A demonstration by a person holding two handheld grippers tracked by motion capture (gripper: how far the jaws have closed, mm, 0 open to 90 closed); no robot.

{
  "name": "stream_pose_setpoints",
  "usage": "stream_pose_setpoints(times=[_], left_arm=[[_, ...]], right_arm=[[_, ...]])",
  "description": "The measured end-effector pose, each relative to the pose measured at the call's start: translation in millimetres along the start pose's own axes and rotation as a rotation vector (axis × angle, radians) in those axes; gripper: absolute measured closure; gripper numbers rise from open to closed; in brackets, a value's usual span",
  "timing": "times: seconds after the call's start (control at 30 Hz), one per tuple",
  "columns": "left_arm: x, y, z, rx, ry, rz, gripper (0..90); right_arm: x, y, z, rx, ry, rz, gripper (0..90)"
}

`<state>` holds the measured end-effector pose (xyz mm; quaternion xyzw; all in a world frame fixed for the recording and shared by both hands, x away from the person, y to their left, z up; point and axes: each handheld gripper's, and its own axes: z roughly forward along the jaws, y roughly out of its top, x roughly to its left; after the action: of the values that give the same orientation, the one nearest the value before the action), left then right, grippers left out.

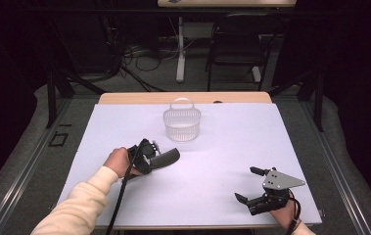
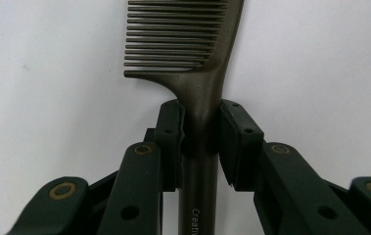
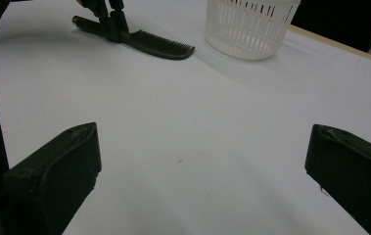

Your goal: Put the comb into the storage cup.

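On bench (image 1: 222, 147) left: left tool (image 2: 200, 132) clamps comb (image 2: 193, 49) handle, print cut off | near right: right tool (image 1: 252, 185) wide, empty | far centre: white basket (image 1: 182, 123)

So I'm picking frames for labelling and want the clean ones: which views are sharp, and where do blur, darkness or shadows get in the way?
High view: white table evenly lit, surroundings dark, basket soft but readable. Left gripper view: comb teeth and handle sharp between the fingers, with the background plain white. Right gripper view: near fingers blurred and dark, soft shadows on the table, comb and basket farther off fairly clear.
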<state>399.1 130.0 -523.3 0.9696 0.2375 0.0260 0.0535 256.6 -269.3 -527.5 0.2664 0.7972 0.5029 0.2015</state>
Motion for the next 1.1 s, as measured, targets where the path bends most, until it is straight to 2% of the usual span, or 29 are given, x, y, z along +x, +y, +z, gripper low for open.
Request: stream_pose_setpoints(times=[0.13, 0.23, 0.5, 0.67, 0.77, 0.83, 1.1], left_arm=[[-2.5, -1.7, -3.4, -0.020, 0.018, 0.008, 71.9], [-3.5, -4.0, -7.5, -0.034, 0.021, 0.001, 71.9], [-5.2, -10.6, -20.2, -0.113, 0.039, -0.032, 71.9], [-8.8, -13.8, -27.0, -0.174, 0.040, -0.041, 72.0], [-9.8, -14.1, -30.6, -0.182, 0.031, -0.040, 71.9], [-9.6, -15.0, -33.1, -0.207, 0.023, -0.049, 71.9], [-10.4, -18.9, -39.5, -0.267, 0.036, -0.073, 72.2]], right_arm=[[0.2, 0.1, -0.2, 0.003, -0.003, 0.000, 0.0], [0.2, 0.2, -0.3, 0.003, -0.001, -0.003, 0.0], [0.1, 0.3, -0.6, 0.001, -0.003, -0.005, 0.0], [-0.1, 0.3, -0.7, 0.002, -0.006, -0.004, 0.0], [0.0, 0.3, -0.8, 0.002, -0.006, -0.004, 0.0], [0.0, 0.3, -0.8, 0.003, -0.006, -0.004, 0.0], [0.1, 0.3, -1.1, 0.003, -0.004, -0.005, 0.0]])
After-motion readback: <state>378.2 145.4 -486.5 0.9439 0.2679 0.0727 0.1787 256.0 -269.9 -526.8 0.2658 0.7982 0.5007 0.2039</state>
